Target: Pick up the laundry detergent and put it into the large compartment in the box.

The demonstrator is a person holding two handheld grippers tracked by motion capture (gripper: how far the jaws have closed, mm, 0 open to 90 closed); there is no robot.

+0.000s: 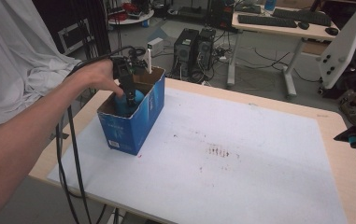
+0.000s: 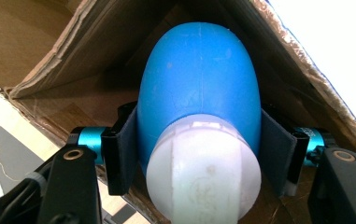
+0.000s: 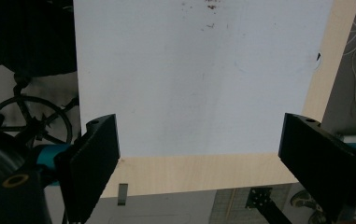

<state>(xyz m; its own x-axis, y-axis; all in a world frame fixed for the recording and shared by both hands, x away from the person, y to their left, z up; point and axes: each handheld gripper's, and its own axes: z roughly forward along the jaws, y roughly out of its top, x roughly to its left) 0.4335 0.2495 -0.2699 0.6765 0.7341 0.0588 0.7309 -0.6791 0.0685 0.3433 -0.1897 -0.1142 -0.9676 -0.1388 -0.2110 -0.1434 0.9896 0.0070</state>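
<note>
Left tool (image 1: 130,99): I see it reaching down into the open top of the blue cardboard box (image 1: 136,126), the hand (image 1: 96,77) above it.
Left tool grip: my left gripper view puts the two pads flat against either side of the blue bulb (image 2: 199,88), so the jaws are clamped on it.
Blue bulb: egg-shaped, with a white cap (image 2: 203,170) at the end nearest the camera; it sits inside the box, brown inner walls all around.
High view of the bulb: I get just a patch of blue (image 1: 136,96) at the box's opening, beside the tool; the white cap is hidden there.
Box: standing near the far left corner of the table (image 1: 334,140), on the white mat (image 1: 241,158).
Right tool (image 3: 199,154): in the right gripper view its jaws stand wide apart with nothing between them, hanging over the near edge of the table (image 3: 203,172), the mat (image 3: 199,74) beyond.
High view, right side: I see a dark shape with a teal part (image 1: 353,136) at the right edge of the frame, off the table; I cannot tell the jaws from there.
Mat: reddish-brown specks (image 1: 217,151) near its middle, also at the top of the right gripper view (image 3: 208,5).
Cable: black leads (image 1: 73,154) trail from the left tool down past the table's left edge.
</note>
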